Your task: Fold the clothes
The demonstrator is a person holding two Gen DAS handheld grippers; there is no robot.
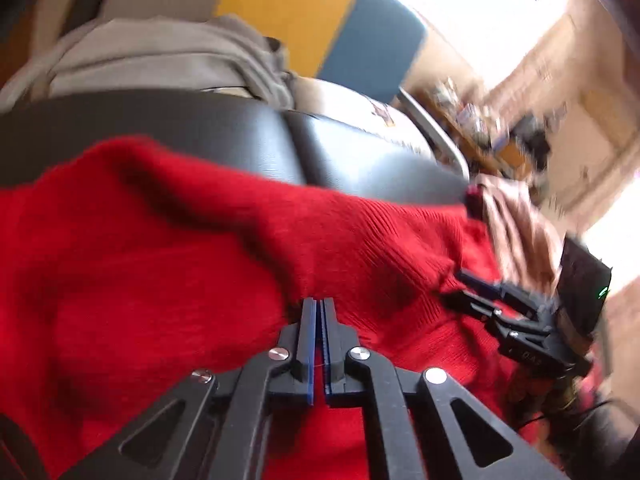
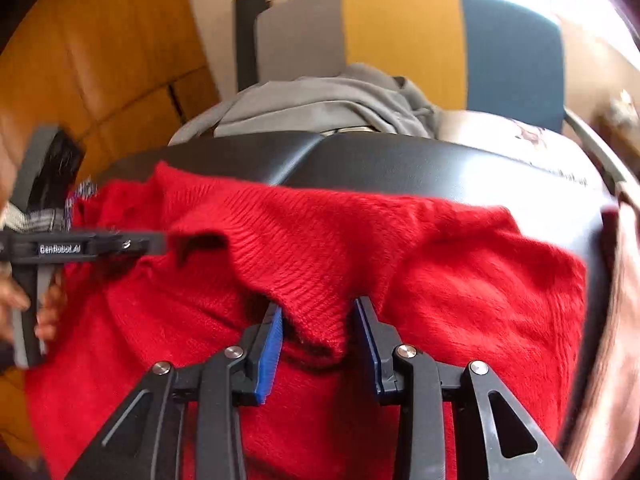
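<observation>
A red knit sweater (image 1: 168, 248) (image 2: 460, 280) lies spread and rumpled over a black padded seat (image 1: 360, 152) (image 2: 400, 164). My left gripper (image 1: 318, 305) is shut, its blue pads pinching a fold of the sweater; from the right wrist view it (image 2: 160, 242) reaches in from the left onto a raised ridge of the knit. My right gripper (image 2: 318, 312) stands open, with a ribbed flap of the sweater hanging between its fingers, untouched by the pads as far as I can see. In the left wrist view the right gripper (image 1: 456, 288) sits at the sweater's right side, fingers apart.
A grey hoodie (image 2: 320, 108) (image 1: 160, 56) and a white printed garment (image 2: 500, 128) lie at the seat's far side. Behind them stands a grey, yellow and blue chair back (image 2: 404, 36). A brownish cloth (image 1: 516, 220) hangs at the right. A person's hand (image 2: 44, 312) holds the left gripper.
</observation>
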